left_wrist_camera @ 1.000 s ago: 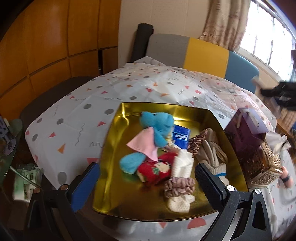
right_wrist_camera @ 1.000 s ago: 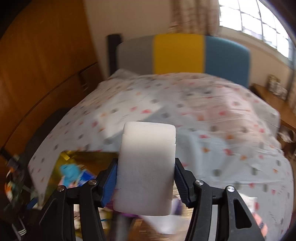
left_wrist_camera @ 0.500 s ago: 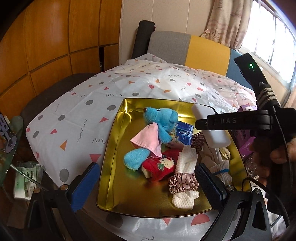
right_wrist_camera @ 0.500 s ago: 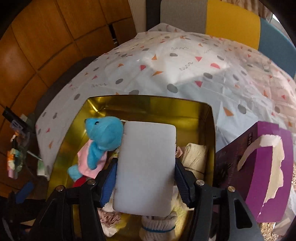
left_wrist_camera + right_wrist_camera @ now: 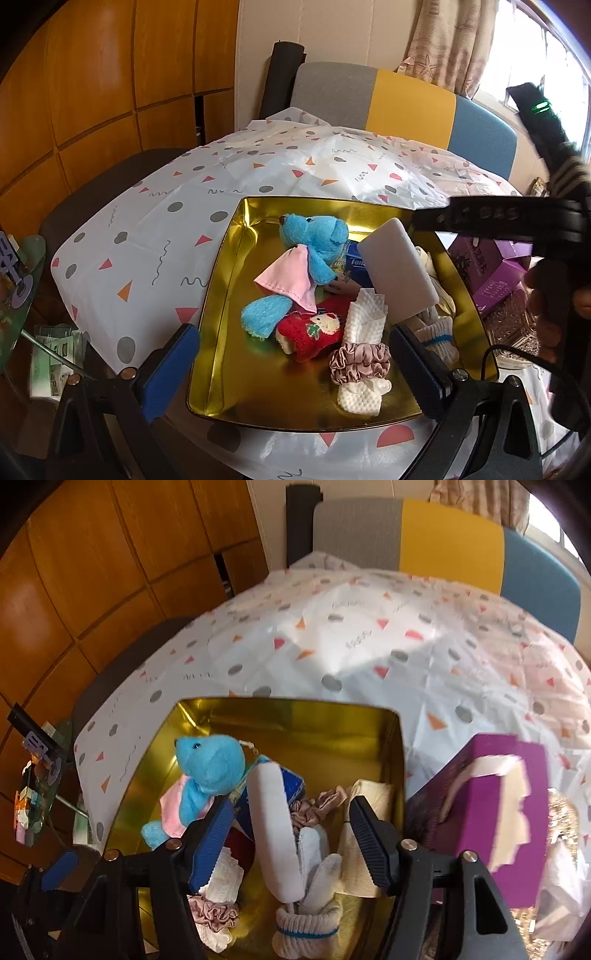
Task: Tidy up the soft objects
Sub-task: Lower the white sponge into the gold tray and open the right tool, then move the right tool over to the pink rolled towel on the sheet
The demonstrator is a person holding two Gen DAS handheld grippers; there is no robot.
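Note:
A gold tray (image 5: 221, 280) (image 5: 332, 716) on the patterned tablecloth holds soft items: a blue plush bear (image 5: 314, 240) (image 5: 210, 764), a red plush (image 5: 310, 332), a pink scrunchie (image 5: 360, 362), white cloths and socks (image 5: 310, 919). A white sponge (image 5: 397, 273) (image 5: 275, 830) lies tilted on the pile. My right gripper (image 5: 291, 834) is open right above the tray, its fingers on either side of the sponge with a gap. My left gripper (image 5: 295, 365) is open and empty at the tray's near edge.
A purple tissue box (image 5: 491, 812) (image 5: 487, 273) stands right of the tray beside a glittery gold box (image 5: 513, 328). A grey, yellow and blue chair back (image 5: 406, 99) is behind the table. A side table with clutter (image 5: 18, 295) stands at the left.
My right gripper carried the sponge down over the tray, then opened; the sponge has dropped and tilted onto the pile. My left gripper stayed open near the tray's front edge.

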